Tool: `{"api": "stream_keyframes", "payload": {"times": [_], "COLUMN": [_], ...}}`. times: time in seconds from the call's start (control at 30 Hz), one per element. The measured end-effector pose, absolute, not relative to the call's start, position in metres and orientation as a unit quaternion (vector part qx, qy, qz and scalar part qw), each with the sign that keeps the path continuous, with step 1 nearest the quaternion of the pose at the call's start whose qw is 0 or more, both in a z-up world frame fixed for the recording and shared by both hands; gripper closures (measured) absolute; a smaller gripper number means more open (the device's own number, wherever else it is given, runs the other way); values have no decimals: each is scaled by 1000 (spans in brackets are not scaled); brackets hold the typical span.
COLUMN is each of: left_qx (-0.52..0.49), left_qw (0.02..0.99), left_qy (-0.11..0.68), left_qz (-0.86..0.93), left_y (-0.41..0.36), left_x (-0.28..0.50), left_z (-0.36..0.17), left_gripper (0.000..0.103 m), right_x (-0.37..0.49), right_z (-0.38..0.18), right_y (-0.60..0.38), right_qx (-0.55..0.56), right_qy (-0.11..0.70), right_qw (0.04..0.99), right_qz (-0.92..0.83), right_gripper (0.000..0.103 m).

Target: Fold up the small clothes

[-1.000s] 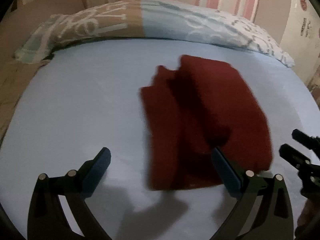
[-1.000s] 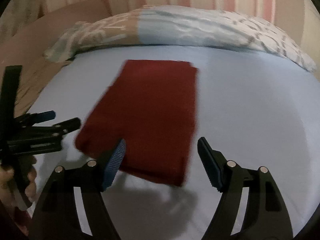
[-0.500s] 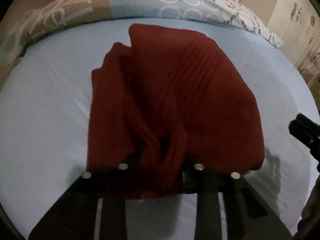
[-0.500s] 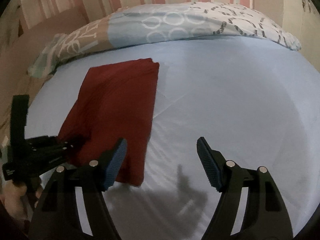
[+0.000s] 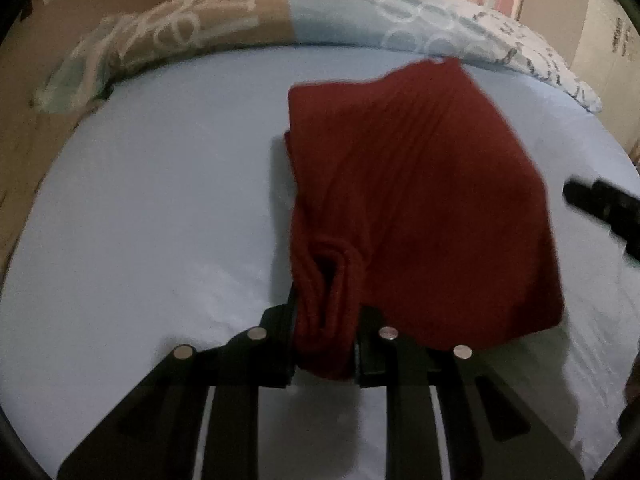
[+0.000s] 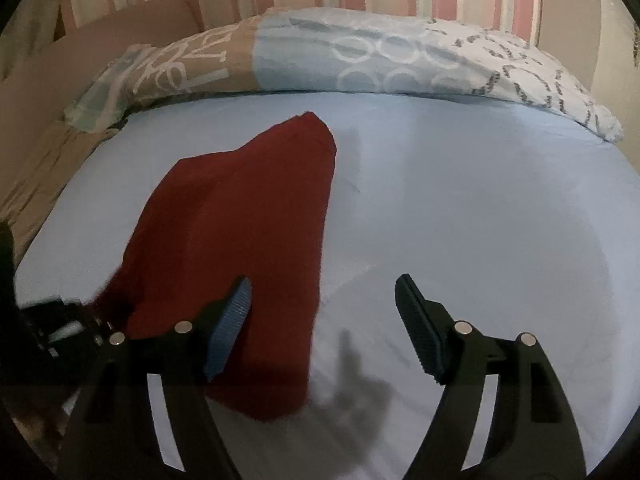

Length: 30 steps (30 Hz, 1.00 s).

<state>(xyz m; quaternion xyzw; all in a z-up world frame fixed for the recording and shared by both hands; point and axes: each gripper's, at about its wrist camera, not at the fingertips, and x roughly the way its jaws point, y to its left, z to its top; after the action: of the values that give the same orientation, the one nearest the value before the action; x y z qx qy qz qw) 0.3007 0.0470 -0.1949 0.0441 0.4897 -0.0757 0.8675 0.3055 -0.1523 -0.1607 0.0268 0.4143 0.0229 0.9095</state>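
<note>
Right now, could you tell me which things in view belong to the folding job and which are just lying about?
Belong to the job:
- red garment, bunched at its near edge
- left gripper, its jaws closing, pinching that edge
- right gripper, open, nothing between its fingers
- light blue sheet, the folding surface

Just lying about:
- patterned pillow at the head of the bed

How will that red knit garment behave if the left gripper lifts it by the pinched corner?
Probably floppy: the red garment already bunches into folds between the closing left gripper fingers. Likely light, since one pinch tents it off the sheet. The ribbed knit looks grippy, so slipping seems unlikely, though the free corner near the open right gripper may sag.
</note>
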Motion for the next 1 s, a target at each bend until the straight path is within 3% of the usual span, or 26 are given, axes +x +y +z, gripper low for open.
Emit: {"api": "stream_keyframes", "payload": {"times": [0.13, 0.23, 0.27, 0.3, 0.37, 0.5, 1.0], "left_qx": [50, 55, 56, 58, 69, 67, 91], "left_qw": [868, 871, 873, 874, 874, 870, 859], "left_qy": [489, 483, 480, 479, 479, 487, 504], "left_qz": [-76, -70, -68, -63, -54, -47, -28], "left_y": [42, 43, 45, 47, 50, 59, 52], "left_x": [306, 305, 302, 299, 294, 286, 296], "left_z": [-200, -199, -198, -196, -193, -185, -196], "left_gripper": [81, 72, 60, 39, 17, 11, 11], "right_x": [319, 319, 316, 312, 304, 289, 288], "right_z": [-166, -169, -168, -166, -164, -170, -213], "right_y": [-146, -145, -145, -145, -145, -135, -131], "right_qx": [24, 24, 24, 24, 22, 2, -25], "right_qy": [430, 435, 433, 430, 427, 440, 476], "right_qw": [902, 900, 901, 902, 904, 897, 879], "right_qz": [21, 20, 21, 21, 29, 39, 6], "right_gripper": [27, 27, 27, 27, 22, 21, 16]}}
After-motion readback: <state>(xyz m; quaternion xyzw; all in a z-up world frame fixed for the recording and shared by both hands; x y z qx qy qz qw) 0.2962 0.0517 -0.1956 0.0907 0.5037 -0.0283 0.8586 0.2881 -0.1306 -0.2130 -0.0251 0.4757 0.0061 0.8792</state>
